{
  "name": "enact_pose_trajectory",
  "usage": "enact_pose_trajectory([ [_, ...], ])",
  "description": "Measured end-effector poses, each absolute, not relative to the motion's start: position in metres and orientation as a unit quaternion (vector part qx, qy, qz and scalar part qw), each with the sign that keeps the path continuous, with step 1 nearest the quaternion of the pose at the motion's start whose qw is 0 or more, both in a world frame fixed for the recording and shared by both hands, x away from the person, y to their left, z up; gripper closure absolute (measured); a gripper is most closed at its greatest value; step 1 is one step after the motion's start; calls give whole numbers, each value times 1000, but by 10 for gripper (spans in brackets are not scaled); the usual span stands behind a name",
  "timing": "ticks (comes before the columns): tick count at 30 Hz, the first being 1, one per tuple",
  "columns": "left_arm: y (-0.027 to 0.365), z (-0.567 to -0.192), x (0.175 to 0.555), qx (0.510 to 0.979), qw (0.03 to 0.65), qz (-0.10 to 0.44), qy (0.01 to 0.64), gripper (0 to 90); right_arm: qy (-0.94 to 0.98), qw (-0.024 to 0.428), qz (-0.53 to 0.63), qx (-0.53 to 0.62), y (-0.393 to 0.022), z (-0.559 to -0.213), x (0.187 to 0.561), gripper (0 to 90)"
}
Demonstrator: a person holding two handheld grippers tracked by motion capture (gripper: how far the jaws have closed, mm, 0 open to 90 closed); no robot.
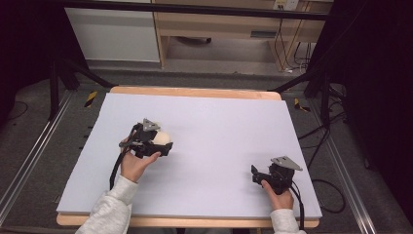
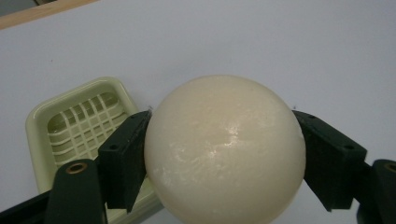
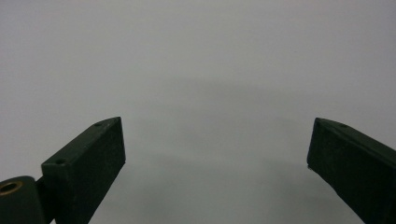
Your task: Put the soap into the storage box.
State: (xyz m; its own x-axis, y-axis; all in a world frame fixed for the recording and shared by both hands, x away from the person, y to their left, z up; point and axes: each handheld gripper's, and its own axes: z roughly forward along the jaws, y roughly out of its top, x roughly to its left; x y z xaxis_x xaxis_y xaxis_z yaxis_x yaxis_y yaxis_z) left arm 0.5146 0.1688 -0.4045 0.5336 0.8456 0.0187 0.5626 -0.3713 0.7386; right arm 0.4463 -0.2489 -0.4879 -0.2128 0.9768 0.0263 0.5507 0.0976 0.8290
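A cream-white ball [image 2: 224, 149] sits clamped between the two black jaws of my left gripper [image 2: 224, 158], which press on both of its sides. From above, the ball [image 1: 162, 138] shows at the tip of the left gripper [image 1: 163, 144], at the table's left-middle. A pale green tray with a grid floor [image 2: 70, 121] lies just behind and under the left jaw. My right gripper [image 1: 255, 174] rests near the front right of the table; its jaws [image 3: 217, 154] stand wide apart over bare surface, holding nothing.
The table is covered by a light lavender board [image 1: 219, 126] with a wooden rim [image 1: 195, 91] at the far edge. Cables trail from both grippers toward the front edge. Dark frame legs and floor cables surround the table.
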Motion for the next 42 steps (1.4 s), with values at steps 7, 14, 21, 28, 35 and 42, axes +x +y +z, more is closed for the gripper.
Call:
enact_pose_trajectory([
  [7,173,-404,520,801,345,206,444,243,683,286,373,559,-249,-488,446,47],
  [14,179,-404,526,799,340,209,450,243,683,285,373,559,-249,-488,446,48],
  [21,188,-404,535,792,336,211,464,244,683,286,373,559,-249,-488,446,47],
  [28,194,-406,540,792,328,214,469,243,684,286,373,559,-249,-488,446,47],
  [35,200,-410,546,787,322,214,480,243,683,286,373,559,-249,-488,446,47],
  [42,206,-414,552,783,318,213,490,243,683,286,373,559,-249,-488,446,47],
])
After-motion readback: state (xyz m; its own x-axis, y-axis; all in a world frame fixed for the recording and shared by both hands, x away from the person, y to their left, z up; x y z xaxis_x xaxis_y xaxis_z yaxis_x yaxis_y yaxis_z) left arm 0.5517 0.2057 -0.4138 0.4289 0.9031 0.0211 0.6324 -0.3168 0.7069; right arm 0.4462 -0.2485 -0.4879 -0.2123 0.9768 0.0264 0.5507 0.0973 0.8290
